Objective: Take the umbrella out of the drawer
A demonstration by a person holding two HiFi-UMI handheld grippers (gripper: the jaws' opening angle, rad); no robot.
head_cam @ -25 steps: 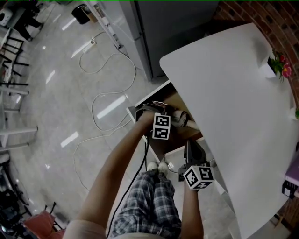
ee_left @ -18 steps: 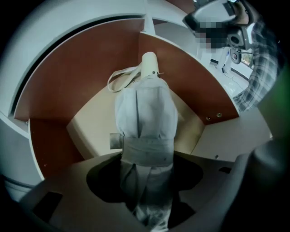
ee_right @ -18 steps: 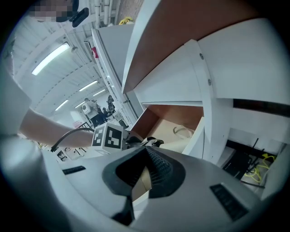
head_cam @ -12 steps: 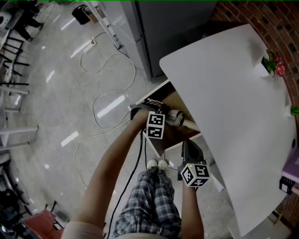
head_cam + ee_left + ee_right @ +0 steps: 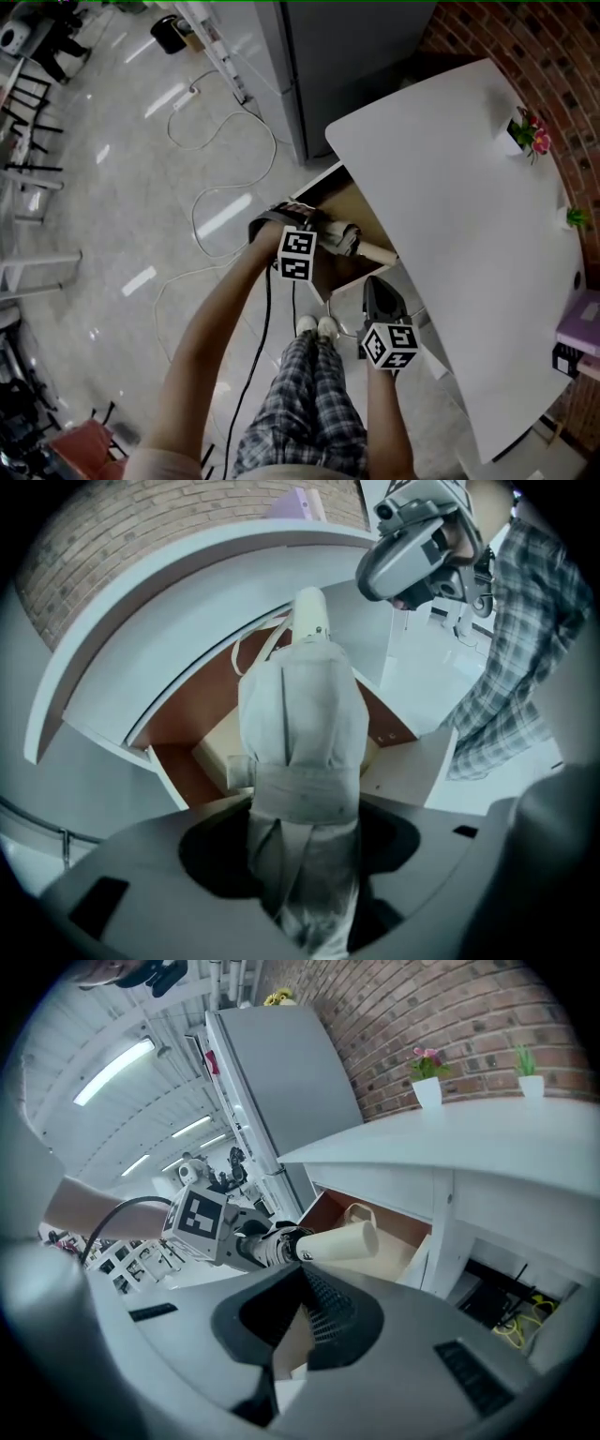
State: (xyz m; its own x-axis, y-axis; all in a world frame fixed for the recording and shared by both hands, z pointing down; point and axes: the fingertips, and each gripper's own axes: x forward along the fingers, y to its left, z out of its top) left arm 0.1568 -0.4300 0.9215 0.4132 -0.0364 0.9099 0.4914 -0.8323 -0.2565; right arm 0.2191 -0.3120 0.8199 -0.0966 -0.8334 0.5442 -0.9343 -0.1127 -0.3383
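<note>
The folded grey umbrella [image 5: 339, 236] with its cream handle [image 5: 377, 252] hangs above the open drawer [image 5: 353, 201] under the white table [image 5: 450, 206]. My left gripper [image 5: 321, 231] is shut on the umbrella's strapped middle; its jaws have just been closing on it. In the left gripper view the umbrella [image 5: 300, 724] runs straight out from between the jaws of that gripper [image 5: 305, 874], handle [image 5: 309, 616] away from me. My right gripper [image 5: 377, 285] hovers beside the drawer's near corner, shut and empty. From the right gripper [image 5: 300, 1283] I see the handle [image 5: 337, 1239] above the drawer [image 5: 330, 1209].
A cream box [image 5: 221, 748] lies in the drawer. A grey cabinet [image 5: 347, 56] stands behind the table, and white cables [image 5: 216, 150] loop over the glossy floor. Small flower pots [image 5: 520, 133] stand at the table's far edge. The person's plaid trousers [image 5: 300, 403] are below.
My left gripper has lifted the umbrella up out of the drawer and drifted left in the head view. The right gripper has risen a little beside it.
</note>
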